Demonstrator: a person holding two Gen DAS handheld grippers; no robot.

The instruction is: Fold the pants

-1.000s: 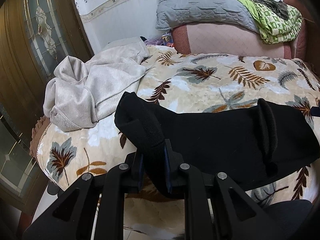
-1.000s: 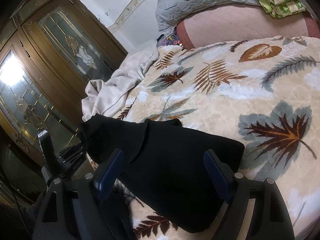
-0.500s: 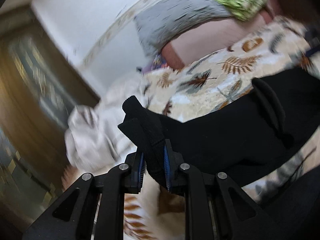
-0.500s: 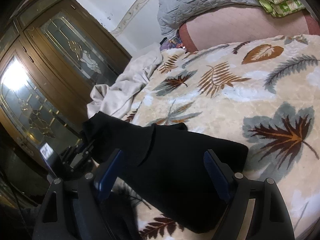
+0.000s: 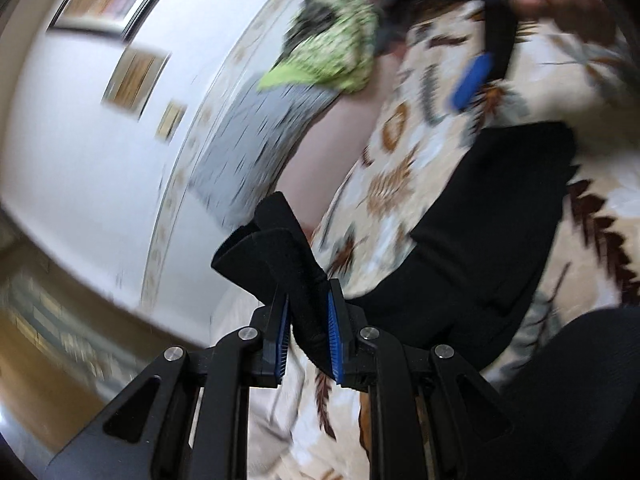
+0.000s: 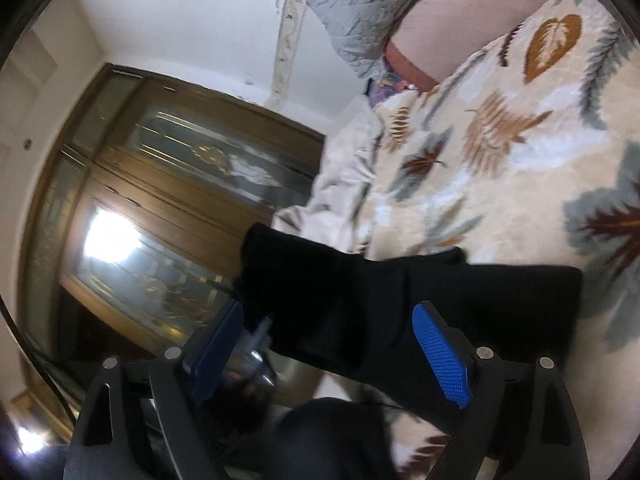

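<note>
The black pants (image 5: 472, 240) lie partly folded on the leaf-patterned bedspread (image 5: 400, 184). My left gripper (image 5: 307, 334) is shut on one end of the pants and holds it lifted off the bed, the view tilted and blurred. My right gripper (image 6: 332, 344) is open and empty, its blue pads (image 6: 442, 354) wide apart just above the near part of the pants (image 6: 400, 300). The right gripper also shows in the left wrist view (image 5: 476, 76) at the top right, above the bedspread.
A beige garment (image 6: 344, 184) lies crumpled at the bed's left side. A grey pillow (image 6: 360, 12) and a green patterned cloth (image 5: 332, 52) rest on a pink headboard cushion (image 6: 480, 28). A wooden glass-door cabinet (image 6: 160, 208) stands left of the bed.
My left gripper has lifted and swung its end of the pants up and over towards the right, tilting sharply. The right gripper stays open and has tilted a little.
</note>
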